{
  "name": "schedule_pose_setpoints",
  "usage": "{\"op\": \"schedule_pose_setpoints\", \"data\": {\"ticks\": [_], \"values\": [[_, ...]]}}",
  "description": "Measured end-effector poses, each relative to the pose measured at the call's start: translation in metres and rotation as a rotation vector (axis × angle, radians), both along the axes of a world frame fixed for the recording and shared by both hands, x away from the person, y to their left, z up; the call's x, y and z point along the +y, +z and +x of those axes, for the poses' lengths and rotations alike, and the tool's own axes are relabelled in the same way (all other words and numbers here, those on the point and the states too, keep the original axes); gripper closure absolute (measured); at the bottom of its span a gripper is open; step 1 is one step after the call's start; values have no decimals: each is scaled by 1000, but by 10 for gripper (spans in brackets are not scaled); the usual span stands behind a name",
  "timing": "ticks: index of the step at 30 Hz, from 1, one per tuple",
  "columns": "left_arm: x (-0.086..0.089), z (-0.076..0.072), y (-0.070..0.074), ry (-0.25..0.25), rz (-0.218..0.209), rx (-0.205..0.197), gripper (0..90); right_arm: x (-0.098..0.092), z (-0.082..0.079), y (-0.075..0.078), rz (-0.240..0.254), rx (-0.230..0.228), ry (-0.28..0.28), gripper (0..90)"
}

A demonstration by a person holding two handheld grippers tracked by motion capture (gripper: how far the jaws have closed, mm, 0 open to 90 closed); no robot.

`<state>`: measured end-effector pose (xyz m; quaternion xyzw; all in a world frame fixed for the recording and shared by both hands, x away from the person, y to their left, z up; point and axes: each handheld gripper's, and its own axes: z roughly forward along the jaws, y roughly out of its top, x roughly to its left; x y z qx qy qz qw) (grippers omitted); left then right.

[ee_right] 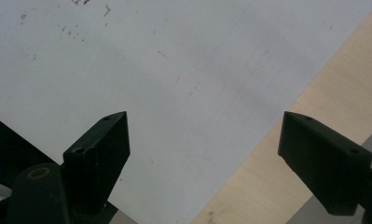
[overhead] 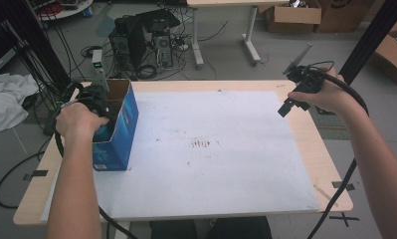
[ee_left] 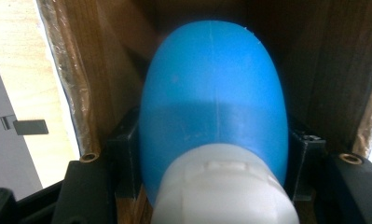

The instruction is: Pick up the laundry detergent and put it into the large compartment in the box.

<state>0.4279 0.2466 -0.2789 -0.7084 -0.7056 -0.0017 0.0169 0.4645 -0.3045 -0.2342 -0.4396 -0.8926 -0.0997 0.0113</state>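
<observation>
One blue bottle [ee_left: 214, 102], clamped in the left hand-held gripper [ee_left: 214, 163], points base-first into the box [overhead: 121, 117], white cap nearest the camera.

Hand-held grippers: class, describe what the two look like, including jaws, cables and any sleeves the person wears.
Both are black. The right hand-held gripper has two blocky, wedge-tipped jaws with small screw holes, a thick black cable and a grey plate on top. The left hand-held gripper trails a similar cable. Forearms show no sleeves.
</observation>
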Motion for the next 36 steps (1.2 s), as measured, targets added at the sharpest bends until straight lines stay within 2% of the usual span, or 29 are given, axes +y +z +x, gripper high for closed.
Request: {"op": "schedule_pose_setpoints", "data": {"ticks": [23, 36], "values": [[-5, 0, -1, 2, 9, 14, 373, -2, 0, 1, 5, 0, 0, 168], [-7, -1, 1, -3, 29, 11, 315, -4, 0, 0, 9, -1, -6, 168]]}}
